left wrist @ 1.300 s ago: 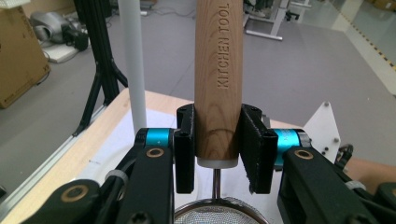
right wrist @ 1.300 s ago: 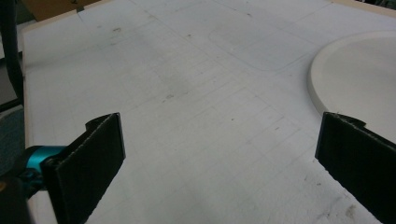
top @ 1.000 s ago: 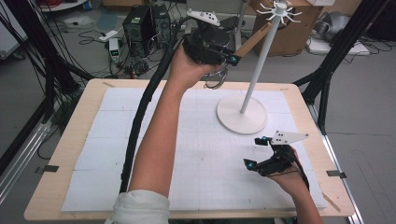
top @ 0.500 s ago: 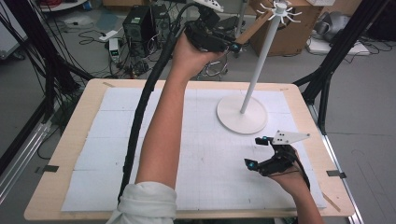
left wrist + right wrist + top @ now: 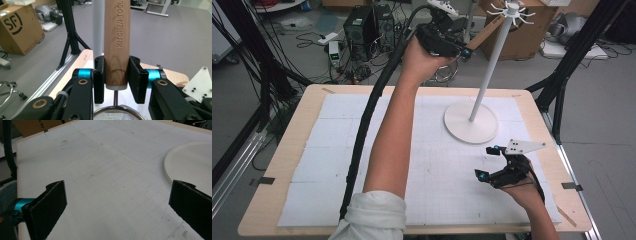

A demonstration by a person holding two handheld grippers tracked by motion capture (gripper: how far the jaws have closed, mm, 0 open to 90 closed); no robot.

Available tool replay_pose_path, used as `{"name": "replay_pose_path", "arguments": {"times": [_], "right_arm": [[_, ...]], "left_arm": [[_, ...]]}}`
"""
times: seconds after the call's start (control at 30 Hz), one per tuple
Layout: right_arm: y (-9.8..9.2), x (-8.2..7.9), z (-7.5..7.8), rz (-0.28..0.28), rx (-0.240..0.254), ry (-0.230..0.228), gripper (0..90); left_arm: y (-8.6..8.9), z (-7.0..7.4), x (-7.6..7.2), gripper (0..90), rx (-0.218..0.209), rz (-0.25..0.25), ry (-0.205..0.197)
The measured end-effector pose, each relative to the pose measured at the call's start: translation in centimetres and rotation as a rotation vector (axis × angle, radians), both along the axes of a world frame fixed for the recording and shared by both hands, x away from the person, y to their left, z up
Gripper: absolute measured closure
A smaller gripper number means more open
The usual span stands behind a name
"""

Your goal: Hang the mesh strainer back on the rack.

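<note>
Wooden handle (image 5: 117, 42): clamped between the jaws of the left hand-held gripper (image 5: 117, 79), standing upright between them; "KITCHEN TOOL" is cut into the wood; its top is cut off by the upper edge of the left gripper view.
Strainer (image 5: 115, 114): a thin metal stem drops from the handle's end to a round mesh bowl right under the jaws; the bowl is cut off at the bottom edge, so its shape is hard to judge.
Left hand-held gripper, from above (image 5: 460, 47): raised high beyond the far edge of the tabletop, shut on the handle; the hand covers most of it, and the mesh end cannot be made out there.
White pole (image 5: 492, 65): just behind the handle as the left hand-held gripper looks; whether the two touch I cannot tell.
Hook ring (image 5: 512, 11): small prongs at the pole's top, near the handle's upper end; too fine to count.
Round base (image 5: 471, 122): white disc on the tabletop, ahead of the right hand-held gripper and apart from it.
Right hand-held gripper (image 5: 491, 162): low over the tabletop near its right edge, jaws spread wide, holding nothing.
Tabletop (image 5: 292, 190): white gridded sheet with a bare wooden border; broad open room left of the right hand-held gripper, crossed by the forearm and the black cable (image 5: 362, 130).
</note>
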State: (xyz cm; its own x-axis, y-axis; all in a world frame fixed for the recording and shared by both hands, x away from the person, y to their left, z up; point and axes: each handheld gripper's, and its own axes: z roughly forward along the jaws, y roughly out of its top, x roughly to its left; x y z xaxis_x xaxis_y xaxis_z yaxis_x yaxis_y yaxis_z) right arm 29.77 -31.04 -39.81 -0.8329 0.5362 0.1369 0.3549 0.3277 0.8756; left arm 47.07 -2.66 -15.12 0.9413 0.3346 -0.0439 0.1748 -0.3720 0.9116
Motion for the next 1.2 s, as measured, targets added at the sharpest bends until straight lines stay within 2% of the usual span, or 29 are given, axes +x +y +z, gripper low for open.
{"name": "replay_pose_path", "arguments": {"times": [0.37,0.53,0.63,0.87,1.0,1.03,1.13,1.2], "right_arm": [[0.3,0.0,-0.1,0.006,-0.009,0.007,0.6],[0.3,0.0,-0.1,0.008,-0.014,0.001,0.6],[0.4,-0.1,-0.1,0.010,-0.013,0.014,0.6],[0.3,-0.1,0.0,0.011,-0.001,0.004,0.6],[0.3,0.0,0.0,0.014,0.005,0.005,0.6],[0.4,-0.1,0.0,0.011,0.001,0.007,0.6],[0.4,-0.1,0.1,0.018,0.003,-0.001,0.6],[0.3,-0.1,0.1,0.012,0.004,0.005,0.6]], "left_arm": [[-0.6,-0.5,0.4,69.0,0.028,0.021,0.002],[-1.5,-1.2,0.6,69.1,0.083,0.040,-0.003],[-2.1,-1.4,0.7,69.2,0.084,0.037,-0.003],[-3.3,-1.5,1.0,69.2,0.101,0.031,0.007],[-3.6,-1.8,1.3,68.7,0.089,0.041,0.021],[-3.6,-1.9,1.4,68.0,0.095,0.053,0.021],[-3.7,-2.3,1.4,57.2,0.130,0.081,0.025],[-3.3,-2.7,1.3,55.6,0.117,0.078,0.026]]}}
